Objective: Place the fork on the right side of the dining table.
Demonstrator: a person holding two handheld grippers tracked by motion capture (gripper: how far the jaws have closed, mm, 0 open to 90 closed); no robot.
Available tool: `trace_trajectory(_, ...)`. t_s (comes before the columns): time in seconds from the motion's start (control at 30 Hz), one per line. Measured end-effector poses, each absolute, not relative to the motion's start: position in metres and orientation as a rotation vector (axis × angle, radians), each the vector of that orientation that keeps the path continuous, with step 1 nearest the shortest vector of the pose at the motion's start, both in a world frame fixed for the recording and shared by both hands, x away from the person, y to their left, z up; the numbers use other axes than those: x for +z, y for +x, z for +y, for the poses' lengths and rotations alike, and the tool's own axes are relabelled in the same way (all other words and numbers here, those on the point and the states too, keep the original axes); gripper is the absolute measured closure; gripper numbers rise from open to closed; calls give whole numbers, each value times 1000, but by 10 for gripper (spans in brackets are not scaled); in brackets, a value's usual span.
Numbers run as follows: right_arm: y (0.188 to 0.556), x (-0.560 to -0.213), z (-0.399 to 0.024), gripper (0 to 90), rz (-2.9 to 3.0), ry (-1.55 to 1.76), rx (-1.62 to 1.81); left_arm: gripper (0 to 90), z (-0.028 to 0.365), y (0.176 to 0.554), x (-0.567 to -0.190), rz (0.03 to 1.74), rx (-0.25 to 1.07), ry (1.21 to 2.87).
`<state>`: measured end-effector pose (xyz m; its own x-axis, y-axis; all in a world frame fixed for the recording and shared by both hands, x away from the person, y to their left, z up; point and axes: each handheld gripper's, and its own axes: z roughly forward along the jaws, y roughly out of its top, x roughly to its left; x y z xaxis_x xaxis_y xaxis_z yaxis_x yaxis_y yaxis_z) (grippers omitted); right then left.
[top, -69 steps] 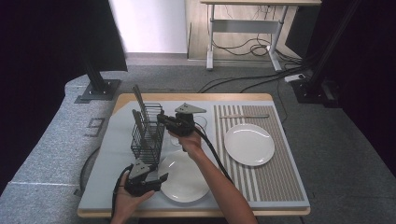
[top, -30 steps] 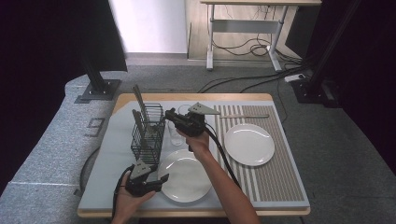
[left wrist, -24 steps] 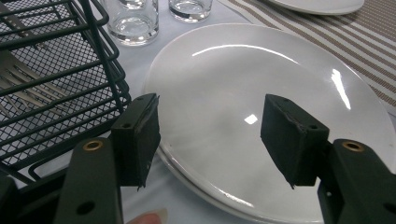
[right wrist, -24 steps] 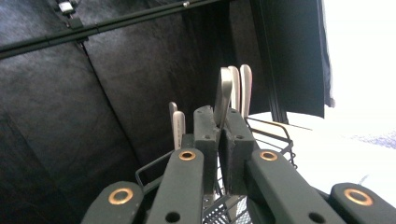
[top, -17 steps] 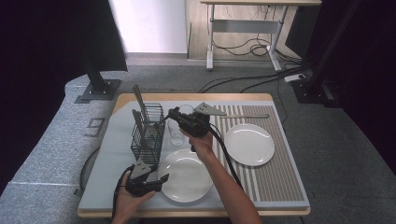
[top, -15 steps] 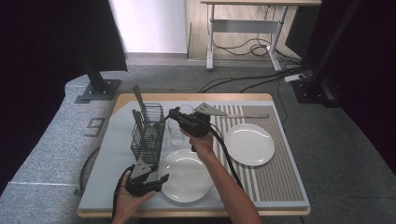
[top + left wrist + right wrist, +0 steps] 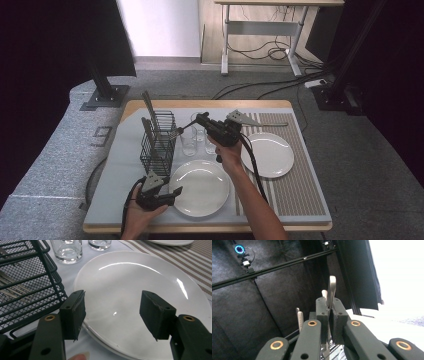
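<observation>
My right gripper (image 7: 200, 119) is shut on a metal cutlery piece (image 7: 178, 131), held in the air just right of the black wire cutlery basket (image 7: 157, 145). In the right gripper view the piece's shaft (image 7: 332, 287) sticks out past the closed pads of the right gripper (image 7: 329, 306). More cutlery stands in the basket. My left gripper (image 7: 174, 193) rests low at the front left, open, at the rim of the near white plate (image 7: 200, 187). In the left gripper view the left gripper (image 7: 112, 312) frames that plate (image 7: 130, 282), with nothing between its pads.
Clear glasses (image 7: 189, 141) stand between the basket and my right hand and also appear as glasses (image 7: 66, 251) in the left gripper view. A second white plate (image 7: 271, 155) lies on a striped placemat (image 7: 295, 200) at the right. The basket mesh (image 7: 22, 295) is close to the left jaw.
My right gripper has moved right, away from the basket, carrying the cutlery piece with it. The left gripper has stayed put by the near plate.
</observation>
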<state>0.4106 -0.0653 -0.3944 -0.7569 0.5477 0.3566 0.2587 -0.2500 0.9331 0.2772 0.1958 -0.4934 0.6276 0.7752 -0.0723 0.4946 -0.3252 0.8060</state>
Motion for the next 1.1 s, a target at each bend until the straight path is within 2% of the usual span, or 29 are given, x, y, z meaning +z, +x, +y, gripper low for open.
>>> trace_trajectory(1.1, 402, -424, -108, 863, 1769, 1087, 2062, 374, 191, 278, -495, 991, 410, 2010)
